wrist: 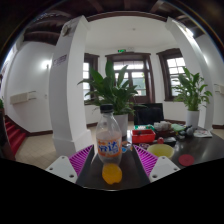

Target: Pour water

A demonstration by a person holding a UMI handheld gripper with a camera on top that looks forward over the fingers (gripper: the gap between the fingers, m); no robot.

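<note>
1. Gripper: the two fingers reach forward from below, each with a magenta pad on its inner face. The fingers stand spread apart.
2. Bottle: a clear plastic bottle with a light-coloured cap stands upright between the fingers, on the table. Whether the pads press on the bottle cannot be determined from this view.
3. Bottle label: a band with orange, blue and white print wraps the lower half of the bottle. Its lettering is too small to read; no brand can be identified.
4. Orange object: a round orange item lies on the dark table surface just in front of the bottle, between the fingers.
5. Yellow bowl: rests on the table beside the right finger.
6. Red container: sits beyond the yellow bowl.
7. Potted plants: one stands behind the bottle, another by the windows.
8. White pillar: rises behind the left finger.
</note>
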